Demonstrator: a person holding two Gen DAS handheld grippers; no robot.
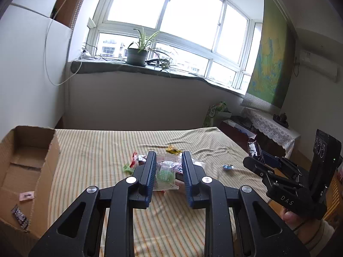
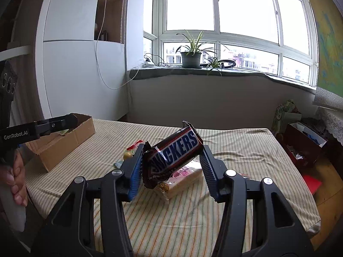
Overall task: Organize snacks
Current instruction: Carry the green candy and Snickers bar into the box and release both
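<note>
While both grippers are raised above the striped bedspread (image 1: 103,147), each carries one snack, apparently so that the items can travel clear of the loose pile toward the cardboard box (image 1: 32,150), the likely collecting container. That box sits open-topped on the bedspread to the left of the pile; two small packets (image 1: 20,216) already lie on its floor.

Left gripper (image 1: 168,169): jaws drawn narrow, pads pressing the two faces of a clear crinkled packet (image 1: 165,171) with green printing, held flat between them. It hangs on the side of the pile nearer the camera, level with the box's open side.

Right gripper (image 2: 172,160): jaws about half open, closed on a Snickers bar (image 2: 173,154) gripped across its width and tilted, its far end pointing up and away from the box. A pale pink-labelled packet (image 2: 184,177) lies on the bedspread directly below it.

Remaining snacks, all to the right of the box: a yellow wrapper (image 1: 172,150), red and green wrappers (image 1: 130,165), and a small blue sweet (image 1: 227,167) farthest from it.
</note>
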